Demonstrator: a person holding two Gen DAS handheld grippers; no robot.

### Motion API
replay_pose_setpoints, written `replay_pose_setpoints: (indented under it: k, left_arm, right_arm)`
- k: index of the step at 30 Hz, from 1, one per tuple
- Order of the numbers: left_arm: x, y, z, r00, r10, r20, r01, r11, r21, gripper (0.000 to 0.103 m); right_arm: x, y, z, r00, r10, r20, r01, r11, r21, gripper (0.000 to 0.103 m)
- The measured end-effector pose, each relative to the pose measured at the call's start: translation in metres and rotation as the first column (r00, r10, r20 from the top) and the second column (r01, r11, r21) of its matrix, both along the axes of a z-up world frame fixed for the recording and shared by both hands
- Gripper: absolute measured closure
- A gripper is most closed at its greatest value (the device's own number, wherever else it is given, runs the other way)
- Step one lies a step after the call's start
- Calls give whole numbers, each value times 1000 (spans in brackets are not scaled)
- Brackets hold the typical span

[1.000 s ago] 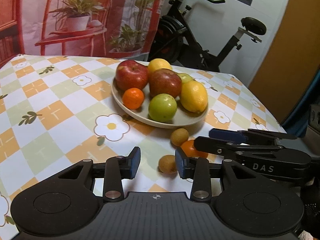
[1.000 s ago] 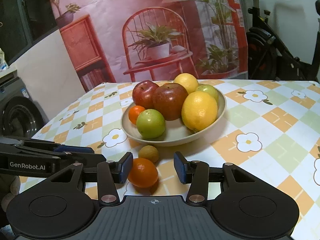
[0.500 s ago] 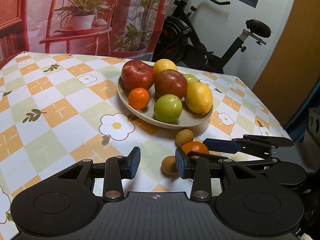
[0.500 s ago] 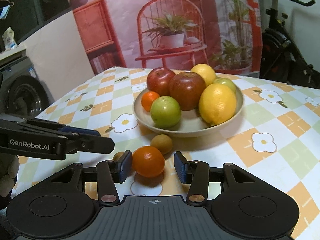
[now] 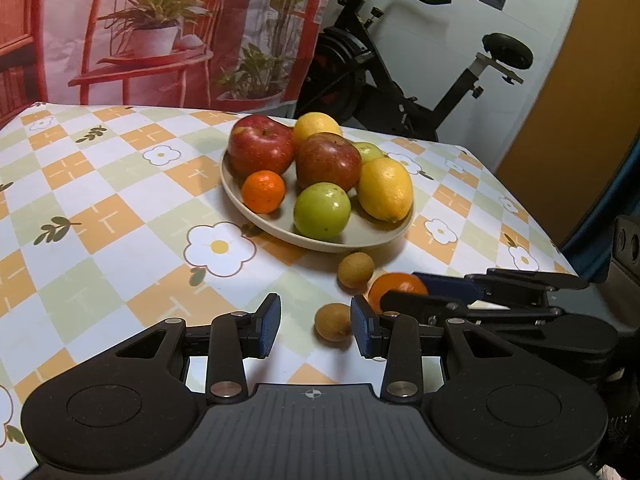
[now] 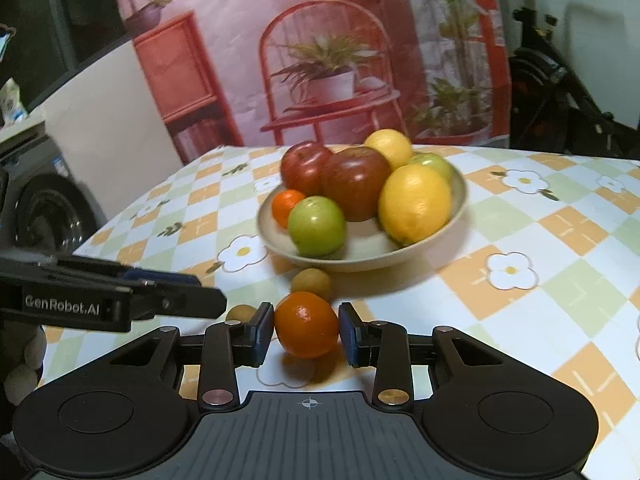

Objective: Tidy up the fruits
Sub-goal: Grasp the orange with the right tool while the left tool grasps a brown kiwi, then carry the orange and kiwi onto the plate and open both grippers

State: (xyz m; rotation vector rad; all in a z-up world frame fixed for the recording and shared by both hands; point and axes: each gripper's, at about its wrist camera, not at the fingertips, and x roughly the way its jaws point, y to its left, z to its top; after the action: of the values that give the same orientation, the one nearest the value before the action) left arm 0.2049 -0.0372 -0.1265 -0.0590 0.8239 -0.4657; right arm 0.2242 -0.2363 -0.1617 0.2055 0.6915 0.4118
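Observation:
A beige plate holds two red apples, a green apple, lemons and a small mandarin. On the cloth in front of it lie an orange and two small brown fruits. My right gripper has its jaws around the orange, its pads close to the orange's sides. My left gripper is open and empty, with the nearer brown fruit just inside its right finger.
The table has a checked flower cloth. An exercise bike stands behind the far edge, next to a printed backdrop. A washing machine is at the left in the right wrist view.
My right gripper has moved forward over the orange and its jaws have narrowed onto it. My left gripper has drifted slightly and stays open.

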Motion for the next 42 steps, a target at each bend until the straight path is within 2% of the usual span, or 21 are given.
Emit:
replay_pose_setpoints:
  k: [8,35,37,39,42]
  left_arm:
    - [3,-10,-6,999,-42,-25,43,999,11,59]
    - [11,-17,-18,998,-43,-46,45,998,39,59]
    - [11,-17,-18,998,-47,-43,48,998,35,62]
    - [9,-17,-17,998,-60,-34,61,998,26,73]
    - [8,-16,-16,998,-64,-24,65,998,25,73]
  right_arm:
    - [-5,-14,0,999,-44,5,44,999,8,71]
    - [-3,-10,-2,999,-39,-12,39,999,-17,71]
    - [-3,-10,-2,999,-40,-12,40,999,-17,71]
    - [-3,-10,-2,999,-40,-12,39,999,-17,71]
    - [-3,-10,-2,999,-40,-10,40,999,-17,71]
